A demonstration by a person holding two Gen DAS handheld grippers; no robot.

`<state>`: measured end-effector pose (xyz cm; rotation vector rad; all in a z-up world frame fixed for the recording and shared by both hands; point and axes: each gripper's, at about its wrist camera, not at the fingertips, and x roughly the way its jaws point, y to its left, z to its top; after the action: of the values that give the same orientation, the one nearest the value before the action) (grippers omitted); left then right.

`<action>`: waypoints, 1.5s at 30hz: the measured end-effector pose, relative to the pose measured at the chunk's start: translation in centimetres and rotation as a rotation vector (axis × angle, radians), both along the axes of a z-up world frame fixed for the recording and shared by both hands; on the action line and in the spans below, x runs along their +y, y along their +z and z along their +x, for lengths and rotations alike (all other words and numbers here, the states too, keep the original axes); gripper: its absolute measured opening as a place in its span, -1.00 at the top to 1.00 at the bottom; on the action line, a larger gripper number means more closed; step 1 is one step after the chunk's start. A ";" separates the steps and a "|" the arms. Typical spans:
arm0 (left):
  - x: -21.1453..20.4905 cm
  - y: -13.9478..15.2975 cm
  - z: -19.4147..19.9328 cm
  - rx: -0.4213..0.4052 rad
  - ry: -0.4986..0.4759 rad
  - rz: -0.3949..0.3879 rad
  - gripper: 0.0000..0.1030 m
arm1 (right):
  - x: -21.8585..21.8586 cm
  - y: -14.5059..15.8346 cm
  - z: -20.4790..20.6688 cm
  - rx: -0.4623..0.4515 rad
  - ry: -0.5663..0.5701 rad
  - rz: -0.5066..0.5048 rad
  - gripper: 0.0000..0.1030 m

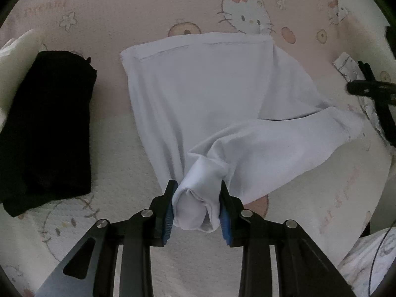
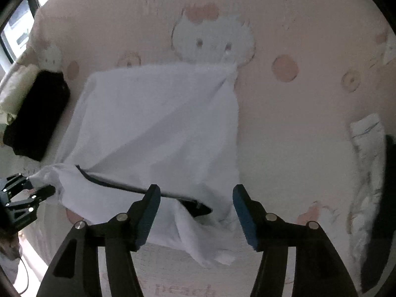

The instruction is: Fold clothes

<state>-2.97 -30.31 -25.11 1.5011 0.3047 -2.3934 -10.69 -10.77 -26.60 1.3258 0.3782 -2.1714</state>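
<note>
While the white garment (image 1: 198, 91) lies spread on the pink cartoon-print sheet (image 1: 123, 12), the left gripper (image 1: 196, 210) is clamped on a bunched, rolled end of it — the blue pads (image 1: 168, 212) press the cloth from both sides. From that grip the fabric runs up and away to a flat, hemmed edge at the far side, and a sleeve-like fold trails off to the right.

The right gripper (image 2: 196, 212) stands with its jaws apart over the near edge of the same garment; cloth lies below and between the fingers, but the pads do not press it. A dark band along a fold of the garment crosses just ahead of its left finger.

In the right wrist view the left gripper shows at the far left, pinching the garment's corner. A folded black garment (image 1: 47, 128) lies to the left of the white one — near, not touching. A pale bundle (image 2: 366, 173) lies at the right edge, well apart.
</note>
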 end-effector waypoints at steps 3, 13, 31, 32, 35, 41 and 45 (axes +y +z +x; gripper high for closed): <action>0.1 0.1 0.0 -0.005 -0.007 -0.005 0.46 | 1.6 3.7 1.0 -0.032 -0.011 -0.064 -0.29; 0.4 0.2 0.1 -0.029 -0.004 -0.008 0.46 | 0.4 2.4 -2.5 -0.016 0.056 -0.087 -0.30; -2.0 0.7 0.0 -0.051 0.046 0.047 0.44 | 0.3 -0.7 -5.7 -0.034 -0.050 -0.107 0.36; -2.4 0.6 -0.1 -0.054 0.052 0.054 0.41 | 0.2 -0.9 -6.2 -0.037 -0.052 -0.096 0.36; -2.9 0.7 -0.2 -0.052 0.058 0.070 0.41 | -0.5 -1.4 -6.8 -0.020 -0.049 -0.041 0.36; -4.7 -1.0 -0.5 -0.067 0.088 0.146 0.38 | -1.8 -2.7 -6.9 0.025 -0.015 0.099 0.29; -5.2 -2.5 -0.9 -0.085 0.127 0.146 0.20 | -3.3 -3.1 -5.8 0.124 0.061 0.230 0.24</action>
<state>-3.85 -35.53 -27.64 1.5904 0.5489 -2.2438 -16.46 -14.05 -29.73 1.2829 0.7258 -2.2166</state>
